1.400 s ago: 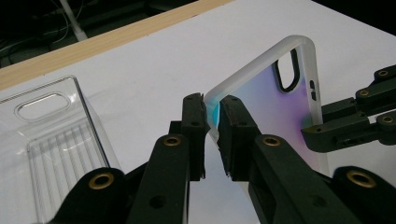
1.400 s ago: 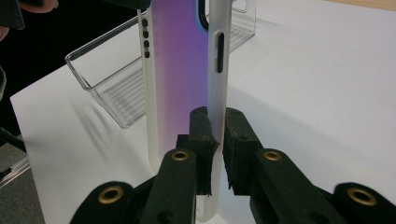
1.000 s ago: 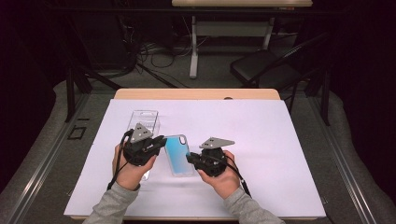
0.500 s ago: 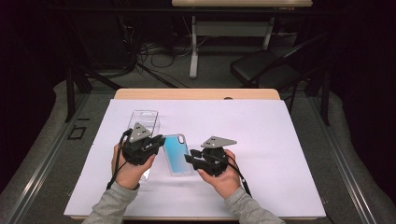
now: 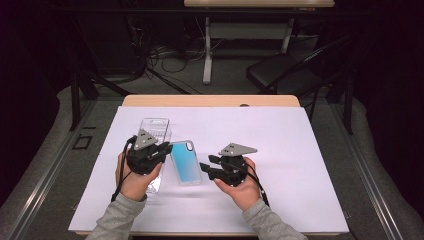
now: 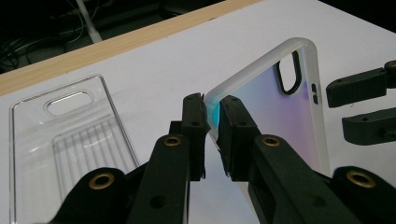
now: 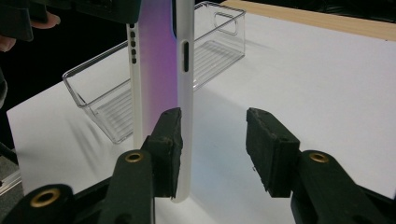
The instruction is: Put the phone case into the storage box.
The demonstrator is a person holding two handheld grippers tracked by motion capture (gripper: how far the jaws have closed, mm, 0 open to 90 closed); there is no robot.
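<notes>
Your right tongs [image 5: 204, 169] have just been opening and now stand apart off the phone case [image 5: 185, 162]; your left tongs [image 6: 212, 122] pinch its edge, the clear tray [image 5: 154, 131] beyond them not yet filled.

room dark | grey floor [image 5: 45, 165] | folding chair [image 5: 280, 75] | cables [image 5: 165, 55]

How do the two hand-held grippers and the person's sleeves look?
Both the left gripper and the right gripper are black, with brass-coloured rivets on the jaws and rough dark pads. Each carries a grey three-cornered plate on top and trails a black cable. The sleeves are light grey.
</notes>
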